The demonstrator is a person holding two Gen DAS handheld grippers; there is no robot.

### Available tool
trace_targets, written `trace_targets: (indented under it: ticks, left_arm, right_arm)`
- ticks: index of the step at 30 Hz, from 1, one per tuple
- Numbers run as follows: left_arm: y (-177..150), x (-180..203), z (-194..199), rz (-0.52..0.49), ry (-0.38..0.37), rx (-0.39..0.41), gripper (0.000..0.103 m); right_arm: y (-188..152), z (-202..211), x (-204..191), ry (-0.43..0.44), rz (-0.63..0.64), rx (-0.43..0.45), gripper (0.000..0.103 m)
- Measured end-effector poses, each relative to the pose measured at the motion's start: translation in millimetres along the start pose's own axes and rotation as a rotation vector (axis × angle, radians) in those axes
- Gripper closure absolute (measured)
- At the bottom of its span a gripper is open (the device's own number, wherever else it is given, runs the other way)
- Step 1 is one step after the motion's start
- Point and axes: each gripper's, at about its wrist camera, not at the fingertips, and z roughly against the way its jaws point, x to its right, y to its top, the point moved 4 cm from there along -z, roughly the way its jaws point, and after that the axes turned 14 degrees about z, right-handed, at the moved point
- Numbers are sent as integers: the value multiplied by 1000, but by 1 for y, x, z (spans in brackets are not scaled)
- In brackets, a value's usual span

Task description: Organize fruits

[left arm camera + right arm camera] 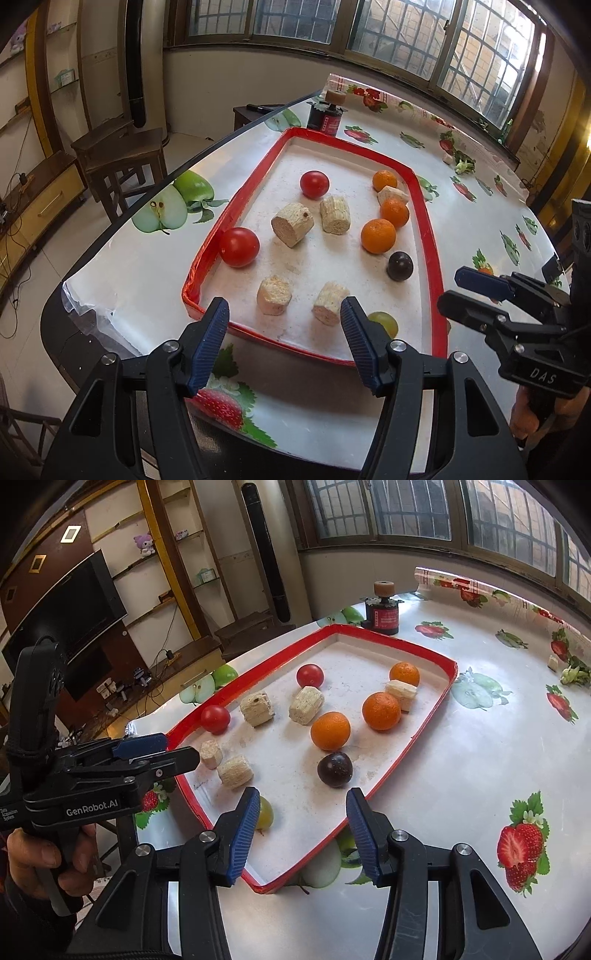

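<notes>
— What are my fingers doing?
— I see both grippers, left gripper (284,317) and right gripper (303,808), spread apart, nothing held.
— The fruit?
— In the red-rimmed tray (428,236) on the surface (480,760): tomatoes (239,246), oranges (330,730), a dark plum (334,769), a green grape (386,320).

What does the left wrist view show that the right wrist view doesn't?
Only the left wrist view: the left tongs head-on, open and empty, and the wooden stools beside the table.

Only the right wrist view: the right tongs head-on, open and empty, the black screen and the hand holding the left tongs.

Both: the red-rimmed tray with tomatoes, oranges, a dark plum, a green grape and pale chunks.
</notes>
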Motion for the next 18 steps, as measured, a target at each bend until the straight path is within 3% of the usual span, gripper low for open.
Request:
trace_targets:
  ticks: [4, 9, 14, 18]
  left_arm:
    - [-9, 2, 6, -27, 2, 1, 41]
    - [-18, 5, 11, -54, 7, 3, 41]
    - [-27, 10, 18, -86, 19, 16, 40]
    - [-31, 12, 27, -103, 34, 41, 28]
  right_arm:
    - [-1, 8, 8, -1, 17, 30, 44]
    - [3, 23, 10, -12, 94, 91, 28]
    - [5, 27, 4, 19, 194, 89, 23]
    - [2, 26, -1, 60, 253, 70, 21]
